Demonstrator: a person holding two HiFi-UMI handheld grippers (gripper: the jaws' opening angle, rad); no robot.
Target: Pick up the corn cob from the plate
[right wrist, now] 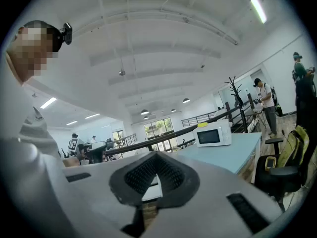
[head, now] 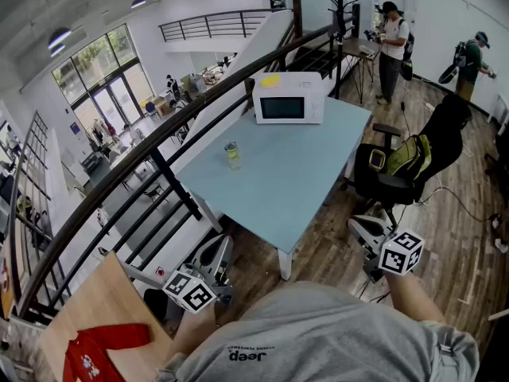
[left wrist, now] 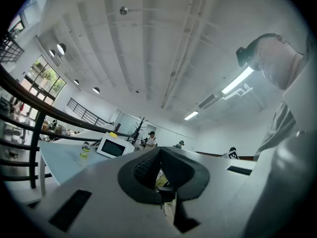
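Overhead, the head view puts the left gripper (head: 213,259) lower left and the right gripper (head: 367,235) lower right, before a blue table (head: 302,189) bearing a microwave (head: 288,98). Left gripper view: jaws clenched, empty. Right gripper view: likewise clenched on nothing. No view shows the corn cob.

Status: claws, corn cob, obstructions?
Left claw shut, empty. Right claw shut, empty. No corn cob or plate in view. Table ahead holds microwave, bottle.

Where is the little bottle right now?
In the head view the bottle stands on the light blue table, toward its left edge, a little in front and to the left of the white microwave.
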